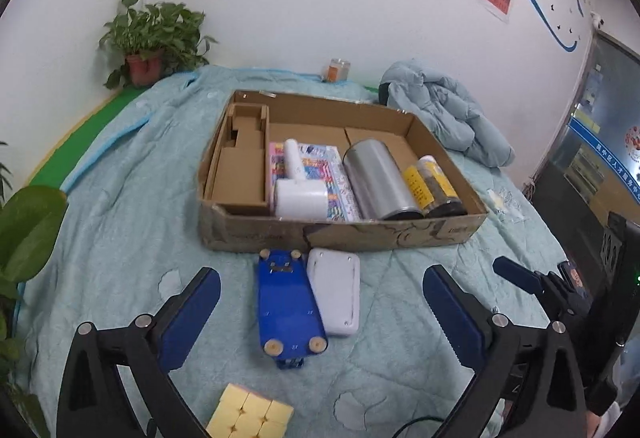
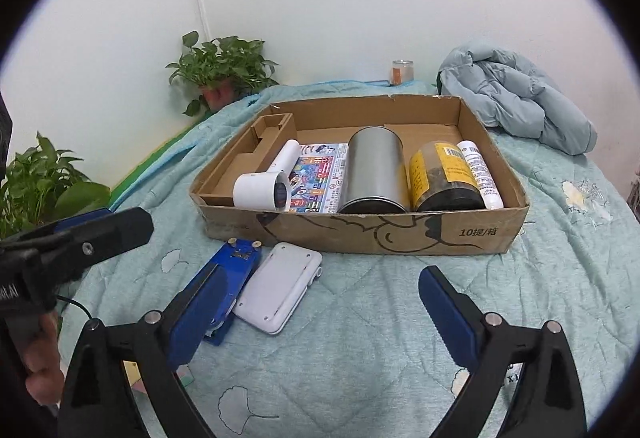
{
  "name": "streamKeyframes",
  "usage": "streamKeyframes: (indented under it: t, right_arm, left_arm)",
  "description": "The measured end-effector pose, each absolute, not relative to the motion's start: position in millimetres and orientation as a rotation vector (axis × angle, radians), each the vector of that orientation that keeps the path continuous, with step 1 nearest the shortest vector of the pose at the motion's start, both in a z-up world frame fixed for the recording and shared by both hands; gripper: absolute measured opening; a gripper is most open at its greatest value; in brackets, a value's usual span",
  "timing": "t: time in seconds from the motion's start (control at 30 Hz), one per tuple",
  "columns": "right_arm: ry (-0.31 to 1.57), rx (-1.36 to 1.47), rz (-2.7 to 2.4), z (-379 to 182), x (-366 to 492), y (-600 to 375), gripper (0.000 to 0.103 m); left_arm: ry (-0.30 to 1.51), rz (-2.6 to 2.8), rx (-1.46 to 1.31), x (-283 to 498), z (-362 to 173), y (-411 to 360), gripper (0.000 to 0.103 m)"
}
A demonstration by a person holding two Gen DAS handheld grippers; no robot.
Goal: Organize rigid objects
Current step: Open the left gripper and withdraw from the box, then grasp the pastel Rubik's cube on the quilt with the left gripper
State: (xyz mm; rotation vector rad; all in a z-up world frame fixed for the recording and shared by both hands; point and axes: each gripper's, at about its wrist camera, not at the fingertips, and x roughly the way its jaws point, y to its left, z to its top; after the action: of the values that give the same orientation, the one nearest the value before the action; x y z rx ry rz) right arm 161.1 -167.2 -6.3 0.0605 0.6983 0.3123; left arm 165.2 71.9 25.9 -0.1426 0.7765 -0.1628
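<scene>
Left tool (image 1: 320,310): jaws spread wide, nothing between the pads, hanging over the bed just short of the blue stapler-like item.
Right tool (image 2: 320,312): jaws also wide apart and empty, aimed at the bare quilt in front of the box.
Cardboard box (image 2: 460,234): shallow and open-topped on the quilt (image 2: 380,338); it appears to serve as the collecting tray, so the sorted things lie in it side by side.
Already in the box: white handheld device (image 2: 264,190) resting on a colourful flat pack (image 2: 320,174); a silver tin (image 2: 374,170), a yellow-label jar (image 2: 444,174) and a white tube (image 2: 478,174) lying on their sides, packed close so they probably cannot roll.
Still outside: blue stapler-like item (image 1: 286,306) and white flat case (image 1: 336,292), touching each other, just beside the box's near wall; a yellow cube (image 1: 248,414) lies nearer still, under the left tool.
Likely next: one of these three, each within easy reach of the open jaws.
In the way: the box's near wall must be cleared on any lift; the two touching items may shift together.
Around: a puffy jacket (image 2: 520,102), potted plant (image 2: 220,70) and small jar (image 2: 401,71) behind the box, well clear.
</scene>
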Motion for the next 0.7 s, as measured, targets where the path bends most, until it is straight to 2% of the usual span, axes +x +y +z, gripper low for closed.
streamKeyframes:
  t: [0.1, 0.3, 0.47, 0.7]
  right_arm:
    - [0.698, 0.082, 0.349, -10, 158, -168, 0.102]
    - [0.796, 0.138, 0.503, -36, 155, -163, 0.102]
    - [0.845, 0.057, 0.678, -52, 138, -130, 0.102]
    - [0.865, -0.08, 0.895, -65, 107, -77, 0.101]
  left_arm:
    - [0.806, -0.136, -0.176, 162, 18, 88, 0.102]
    - [0.926, -0.12, -0.254, 157, -18, 118, 0.102]
    - [1.039, -0.131, -0.337, 148, -56, 144, 0.1]
    - [1.144, -0.234, -0.418, 128, -92, 151, 0.083]
